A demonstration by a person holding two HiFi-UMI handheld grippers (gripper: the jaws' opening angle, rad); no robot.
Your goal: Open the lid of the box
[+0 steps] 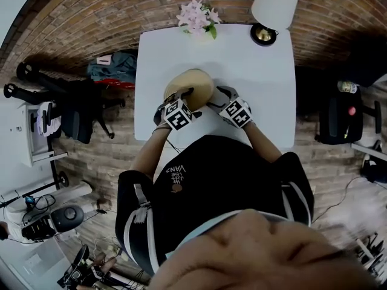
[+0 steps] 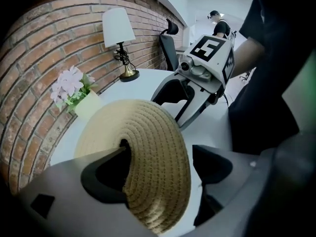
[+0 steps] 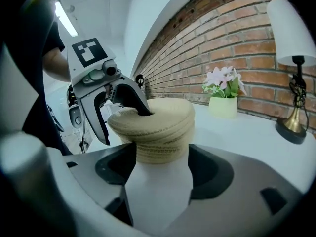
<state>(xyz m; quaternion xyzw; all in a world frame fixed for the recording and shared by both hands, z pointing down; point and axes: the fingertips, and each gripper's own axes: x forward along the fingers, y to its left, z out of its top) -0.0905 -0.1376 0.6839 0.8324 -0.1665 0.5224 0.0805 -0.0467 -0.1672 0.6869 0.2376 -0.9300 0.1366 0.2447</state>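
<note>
A round woven straw box (image 1: pixel 189 84) stands on the white table (image 1: pixel 242 59) with its lid (image 3: pixel 163 115) sitting slightly askew on the body (image 3: pixel 163 151). My left gripper (image 2: pixel 160 149) is open. One of its fingertips (image 3: pixel 142 108) rests in the dip at the lid's centre, and the other finger hangs clear outside the rim. My right gripper (image 3: pixel 162 158) reaches in from the other side, open, with the box body between its jaws at the tips. In the head view the left gripper (image 1: pixel 180 96) and right gripper (image 1: pixel 214 95) flank the near side of the box.
A pot of pink flowers (image 1: pixel 196 17) and a table lamp (image 1: pixel 273 8) stand at the table's far edge against the brick wall. Office chairs (image 1: pixel 78 110) (image 1: pixel 341 116) sit on the floor to the left and right of the table.
</note>
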